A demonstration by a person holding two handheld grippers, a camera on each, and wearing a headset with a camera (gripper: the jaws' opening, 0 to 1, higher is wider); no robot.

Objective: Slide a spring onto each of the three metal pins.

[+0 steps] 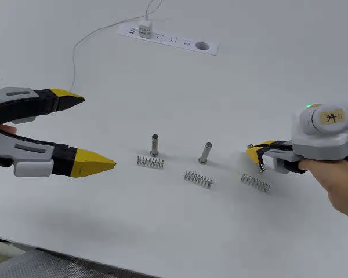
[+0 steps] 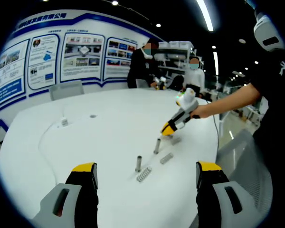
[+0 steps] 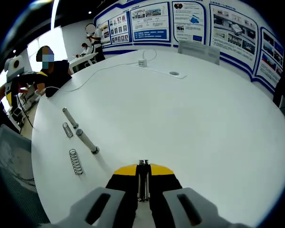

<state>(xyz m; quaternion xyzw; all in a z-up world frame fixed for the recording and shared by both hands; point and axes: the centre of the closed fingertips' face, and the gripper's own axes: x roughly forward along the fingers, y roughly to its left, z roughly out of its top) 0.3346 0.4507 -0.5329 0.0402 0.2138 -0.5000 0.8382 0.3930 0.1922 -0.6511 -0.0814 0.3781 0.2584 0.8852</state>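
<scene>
Because the right hand-held gripper (image 1: 257,156) has its yellow-tipped jaws closed on a short grey metal pin (image 3: 142,179), likely for threading, it angles down low, just beside the nearest coiled steel spring (image 1: 255,183). On the white desk (image 1: 220,104) a second pin (image 1: 155,145) and third pin (image 1: 206,153) stand behind the left spring (image 1: 149,162) and middle spring (image 1: 198,179). The left hand-held gripper (image 1: 97,132) hovers level, jaws wide, empty.

most of the pin (image 3: 142,186) in the right claw (image 3: 142,167) is hidden between its closed yellow jaws.
</scene>
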